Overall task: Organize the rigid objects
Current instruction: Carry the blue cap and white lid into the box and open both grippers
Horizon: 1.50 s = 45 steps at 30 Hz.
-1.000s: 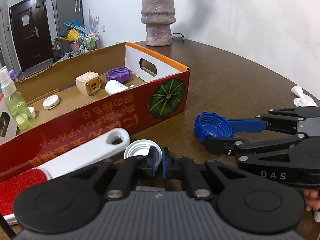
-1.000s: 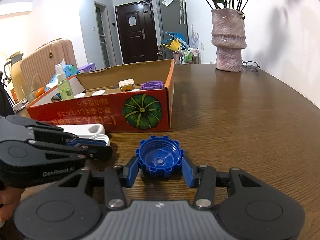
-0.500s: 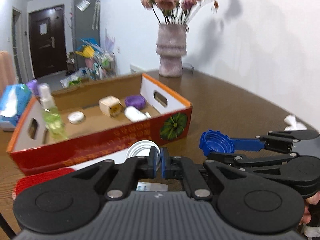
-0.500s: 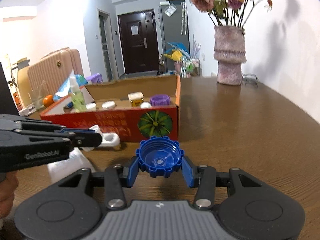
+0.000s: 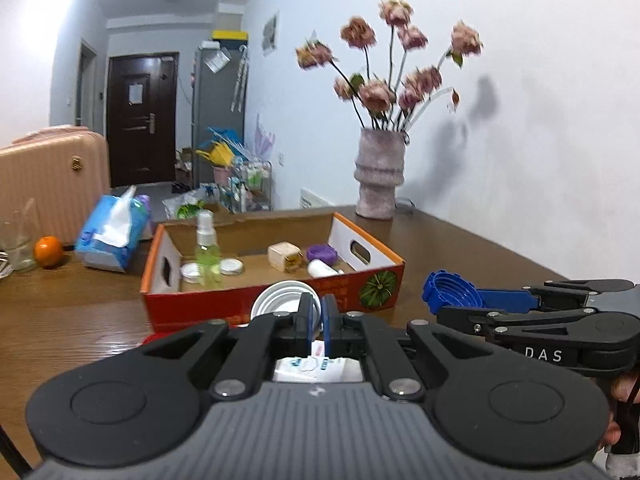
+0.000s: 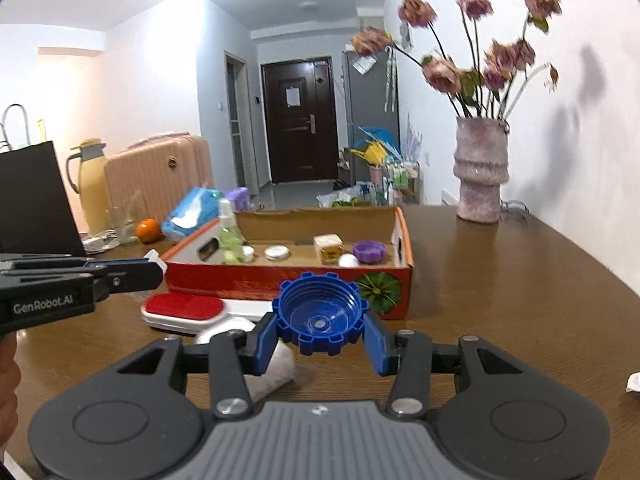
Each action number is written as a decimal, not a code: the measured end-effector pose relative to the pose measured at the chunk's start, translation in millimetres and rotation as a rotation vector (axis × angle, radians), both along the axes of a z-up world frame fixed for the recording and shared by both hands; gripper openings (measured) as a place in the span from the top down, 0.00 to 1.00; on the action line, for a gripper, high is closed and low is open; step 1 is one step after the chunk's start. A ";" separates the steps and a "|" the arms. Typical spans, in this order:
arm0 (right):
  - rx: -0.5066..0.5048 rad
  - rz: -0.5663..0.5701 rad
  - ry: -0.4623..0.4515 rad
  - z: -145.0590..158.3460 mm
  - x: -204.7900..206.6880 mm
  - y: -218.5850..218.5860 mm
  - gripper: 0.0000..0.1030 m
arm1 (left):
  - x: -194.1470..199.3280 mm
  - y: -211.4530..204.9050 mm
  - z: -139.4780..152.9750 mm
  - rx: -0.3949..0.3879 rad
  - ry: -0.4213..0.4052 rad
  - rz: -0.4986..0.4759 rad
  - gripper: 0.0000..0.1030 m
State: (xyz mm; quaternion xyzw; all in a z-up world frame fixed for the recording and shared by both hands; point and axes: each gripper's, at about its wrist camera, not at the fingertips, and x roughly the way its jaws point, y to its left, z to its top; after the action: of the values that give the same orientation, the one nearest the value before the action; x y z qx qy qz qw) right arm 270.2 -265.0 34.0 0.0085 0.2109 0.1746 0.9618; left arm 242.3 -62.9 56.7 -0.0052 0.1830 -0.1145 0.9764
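My left gripper [image 5: 316, 316] is shut on the rim of a white round lid [image 5: 276, 300] and holds it in the air in front of the red cardboard box [image 5: 200, 306]. My right gripper [image 6: 320, 322] is shut on a blue ridged cap [image 6: 320, 312], open side facing the camera, also lifted before the box [image 6: 240, 280]. In the left wrist view the blue cap [image 5: 448, 292] hangs to the right of the box. Inside the box are a green spray bottle [image 5: 207, 250], small round tins, a cream cube [image 5: 285, 257] and a purple cap [image 5: 321, 253].
A red-and-white lint brush [image 6: 182, 311] and a white crumpled packet [image 6: 276, 364] lie on the brown table in front of the box. A vase of flowers [image 6: 480, 174] stands at the back right. A blue tissue pack [image 5: 112, 232], an orange [image 5: 48, 251] and a glass sit left.
Both grippers have risen from the table with their lids still gripped, and the views now look over the box's front wall. The lint brush stays on the table.
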 end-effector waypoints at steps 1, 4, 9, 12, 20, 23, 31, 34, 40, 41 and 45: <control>-0.001 0.003 -0.010 3.3 -5.0 2.9 0.56 | -6.6 3.8 2.5 -0.006 -0.009 0.007 0.95; 0.000 0.011 -0.039 11.9 -19.7 10.1 0.56 | -23.8 13.4 8.0 -0.021 -0.037 0.025 0.95; -0.007 0.014 -0.056 16.9 -32.6 16.0 0.56 | -40.5 24.3 9.7 -0.039 -0.050 0.046 0.95; -0.011 0.018 -0.062 19.0 -37.9 18.8 0.56 | -45.7 28.0 10.1 -0.046 -0.054 0.050 0.95; -0.018 0.020 -0.068 20.4 -36.3 22.2 0.56 | -43.8 31.3 9.2 -0.044 -0.059 0.051 0.95; -0.020 0.023 -0.066 19.4 -28.5 22.7 0.56 | -36.8 31.2 8.2 -0.039 -0.054 0.048 0.95; -0.035 0.033 -0.045 13.4 9.3 25.7 0.56 | 13.2 25.8 3.1 -0.018 -0.018 0.026 0.95; -0.044 0.047 -0.038 12.5 31.2 30.1 0.56 | 39.1 25.0 -2.5 -0.029 0.015 0.012 0.95; -0.058 0.077 -0.011 4.5 80.0 42.0 0.56 | 91.5 27.4 -11.1 -0.033 0.069 0.003 0.95; -0.061 0.081 -0.005 2.7 88.6 43.9 0.56 | 99.7 27.5 -11.2 -0.029 0.074 0.003 0.95; -0.080 0.095 0.011 -4.4 122.0 53.1 0.56 | 134.5 24.7 -16.7 -0.002 0.095 0.001 0.95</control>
State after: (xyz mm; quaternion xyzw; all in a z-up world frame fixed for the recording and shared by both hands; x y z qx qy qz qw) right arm 392.3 -211.9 29.6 -0.0389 0.2232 0.2117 0.9507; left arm 376.8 -38.2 40.0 -0.0117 0.2290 -0.1141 0.9667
